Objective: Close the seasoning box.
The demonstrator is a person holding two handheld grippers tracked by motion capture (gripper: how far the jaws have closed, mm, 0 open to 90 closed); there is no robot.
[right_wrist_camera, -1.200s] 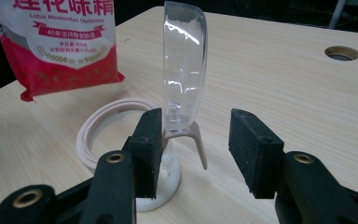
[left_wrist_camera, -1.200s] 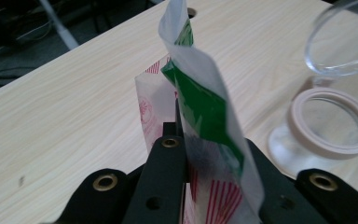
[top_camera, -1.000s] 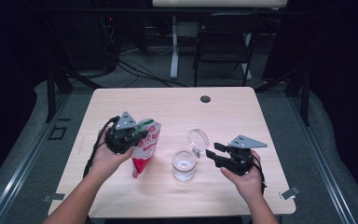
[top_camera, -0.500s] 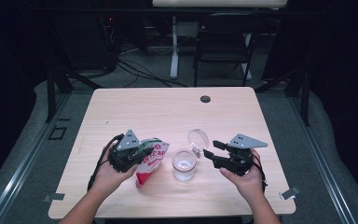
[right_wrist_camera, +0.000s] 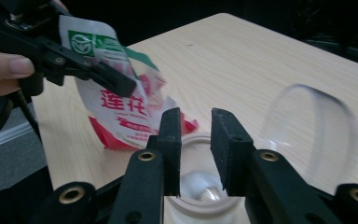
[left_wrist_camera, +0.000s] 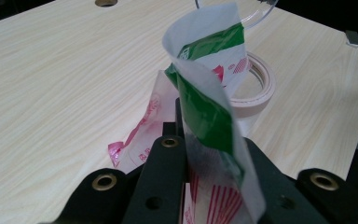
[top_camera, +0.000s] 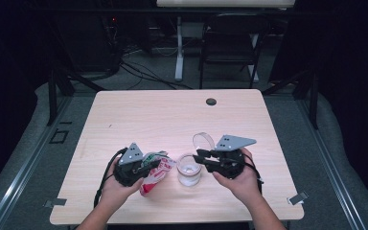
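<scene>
Red-and-white pouch [top_camera: 154, 176] with a green top strip sits lower center-left of the high view, bottom end on the table [top_camera: 163, 120], top pinched in the left gripper [top_camera: 146, 167], whose fingers [left_wrist_camera: 165, 158] are clamped together on the film. In the left gripper view the pouch [left_wrist_camera: 209, 98] stands up from between the fingers, twisted, its mouth leaning toward the jar rim [left_wrist_camera: 261, 84]. Clear jar [top_camera: 189, 169] stands just right of the pouch, open, with something pale in the bottom that I can't make out. Its clear lid [top_camera: 202, 142] stands on edge just behind it, apart from the jar.

Right gripper [top_camera: 200, 160] sits at the jar's right side. In the right gripper view the fingers [right_wrist_camera: 170, 140] are apart with a gap between them, over the near rim of the jar [right_wrist_camera: 200, 196]. They have just been closing, and nothing is gripped between them as far as I can tell.

Progress, my read: jar already open, pouch picked up and brought alongside. Still left: steady the jar, tip the pouch over the mouth, pour. Nothing is coming out of the pouch yet.

Against the earlier frames: pouch and left hand have come down and closer to the jar, and the pouch is now leaning lower. Right hand has shifted in toward the jar. Jar and lid are in the same spots.
</scene>
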